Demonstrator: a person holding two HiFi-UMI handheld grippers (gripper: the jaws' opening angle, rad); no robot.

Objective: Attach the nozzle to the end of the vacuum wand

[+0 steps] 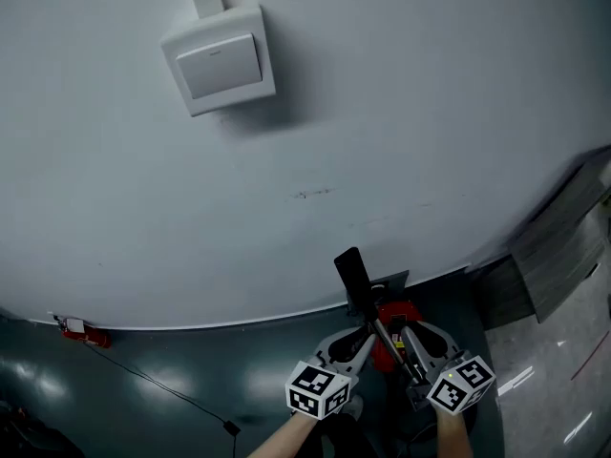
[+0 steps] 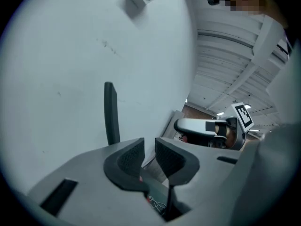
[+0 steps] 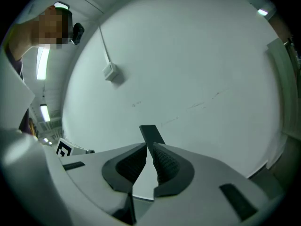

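A black flat wand end [image 1: 351, 277] stands upright in front of the white wall, above a red vacuum part [image 1: 398, 315]. Both grippers are raised just below it. My left gripper [image 1: 361, 338] is on its left side. Its jaws [image 2: 149, 149] stand a narrow gap apart with nothing between them, and the black wand end [image 2: 111, 114] rises apart to their left. My right gripper [image 1: 407, 334] is on the right. Its pads [image 3: 149, 150] almost meet with only wall showing in the slit, and the wand end [image 3: 151, 134] stands just beyond the tips. No separate nozzle is visible.
A white switch box [image 1: 218, 60] with a conduit sits high on the wall. A small red item [image 1: 76, 330] and a black cable [image 1: 153, 382] lie on the dark floor at left. Grey panels [image 1: 563, 246] lean at the right.
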